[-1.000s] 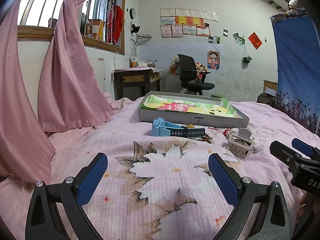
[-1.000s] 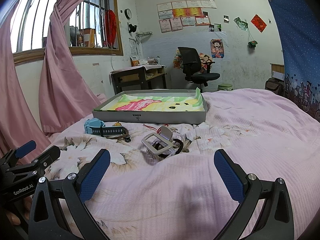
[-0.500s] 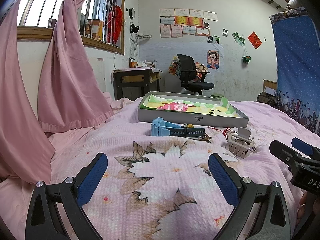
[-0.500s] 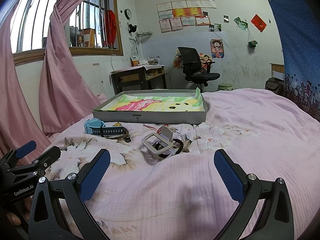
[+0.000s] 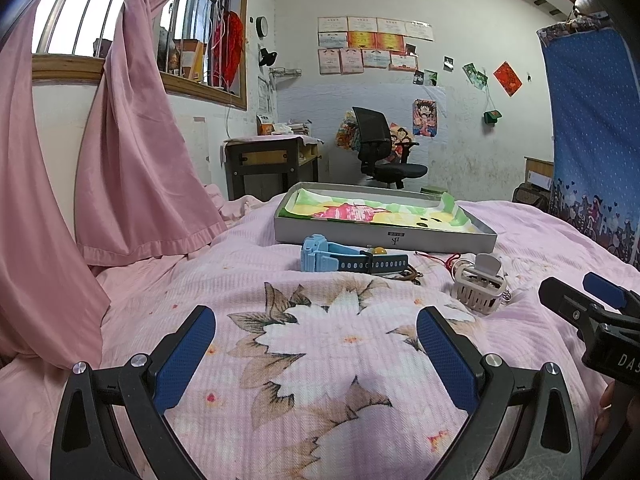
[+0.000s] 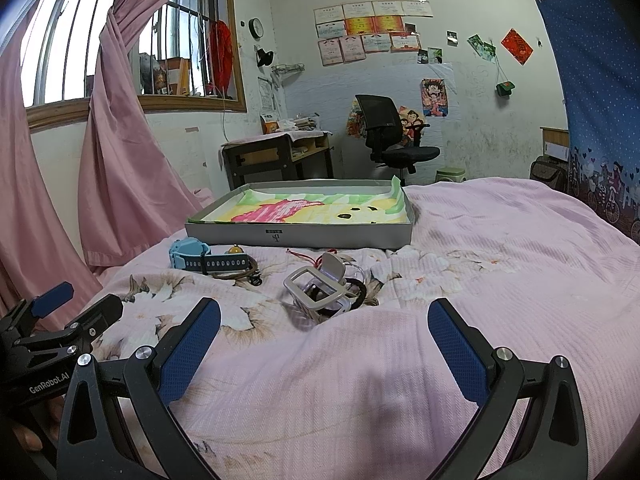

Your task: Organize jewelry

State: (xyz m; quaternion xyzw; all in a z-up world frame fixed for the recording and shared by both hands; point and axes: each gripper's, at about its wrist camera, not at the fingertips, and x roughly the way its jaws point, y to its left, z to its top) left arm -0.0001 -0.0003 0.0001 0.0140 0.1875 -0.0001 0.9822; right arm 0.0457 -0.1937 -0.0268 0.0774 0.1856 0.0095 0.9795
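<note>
both grippers spread wide over the bed

we've got the left gripper [image 5: 316, 344] and right gripper [image 6: 324, 336] gaping with nothing between the pads, low over the pink floral bedspread [image 5: 320, 360]. the blue watch [image 5: 320, 254], a red cord [image 6: 306, 256] and a white hair claw [image 6: 320, 284] lie just in front of the grey tray [image 6: 300, 236], outside it.

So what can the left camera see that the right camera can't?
Only the left view shows the right tool at its right edge. Only the right view shows the left tool at its left edge, and the green stool by the chair. Both show the blue watch, the white clip, the grey box and the pink bed.
</note>
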